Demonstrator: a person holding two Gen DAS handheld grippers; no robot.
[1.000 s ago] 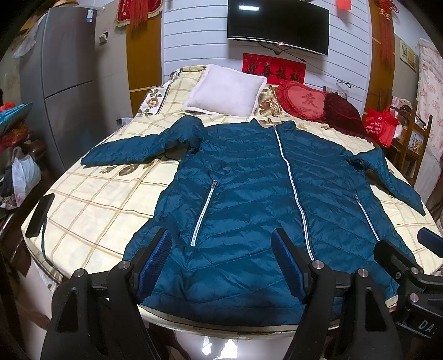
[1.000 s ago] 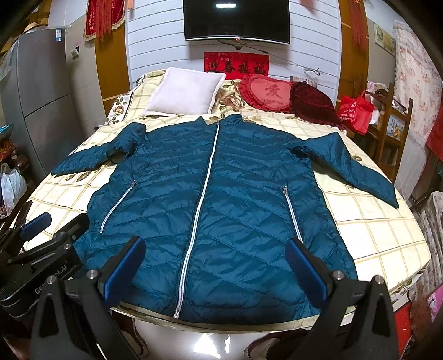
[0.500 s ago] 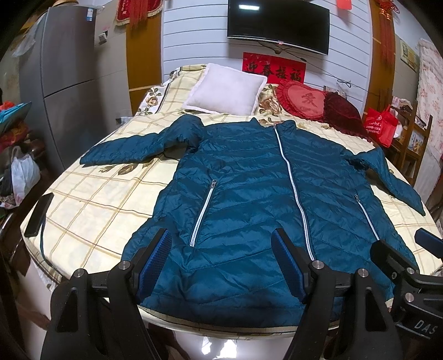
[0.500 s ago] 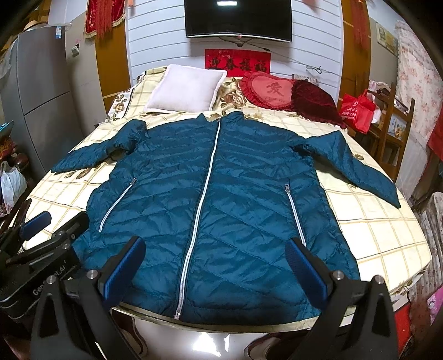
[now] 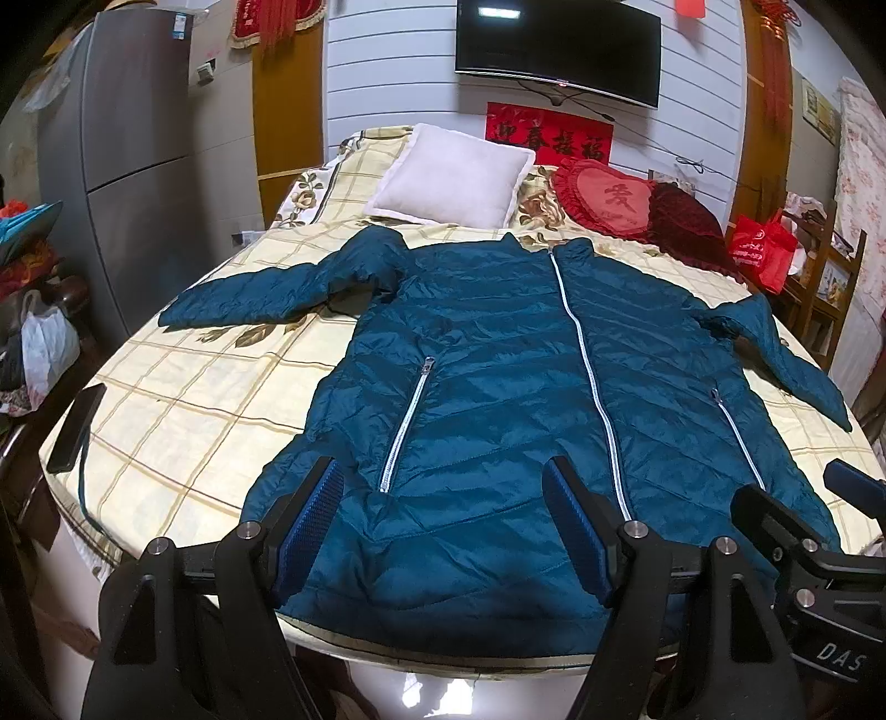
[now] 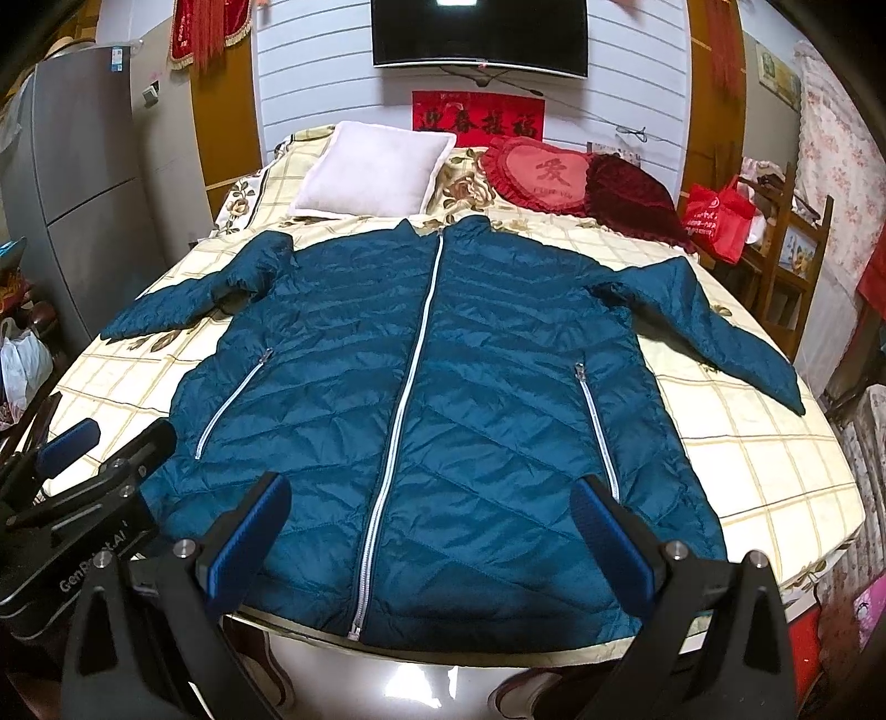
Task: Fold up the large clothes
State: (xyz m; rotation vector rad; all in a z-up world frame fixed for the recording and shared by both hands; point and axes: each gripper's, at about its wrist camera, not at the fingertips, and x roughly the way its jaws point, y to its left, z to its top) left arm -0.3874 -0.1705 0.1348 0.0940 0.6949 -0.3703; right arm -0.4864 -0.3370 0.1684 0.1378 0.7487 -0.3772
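Two grippers hang above the near edge of the bed (image 6: 764, 443), side by side, both tilted down toward a teal padded jacket (image 6: 421, 387) that lies flat on the checked cream bedspread. The left gripper (image 5: 443, 531) has its jaws spread wide, with nothing between the blue pads; beyond them is the jacket's hem, near the left pocket zip. The right gripper (image 6: 432, 543) is likewise wide apart and holds nothing, its pads framing the bottom of the jacket's long white front zip (image 6: 407, 410). Each gripper shows at the edge of the other's view: the right one at the lower right of the left wrist view, the left one at the lower left of the right wrist view.

The jacket is zipped shut, collar toward the headboard end, hem at the near rim of the bed. Both sleeves spread outward: one reaches left across the bedspread, the other slants toward the bed's right side. Two short white pocket zips sit either side of the front zip.

Beyond the collar are a white pillow (image 6: 371, 171), a red heart-shaped cushion (image 6: 542, 174) and a dark red cushion (image 6: 631, 199) just beside it. A television (image 6: 479, 30) hangs on the wall above a red banner. A grey fridge (image 5: 138, 166) stands left of the bed, and a red bag (image 6: 717, 216) sits to its right.
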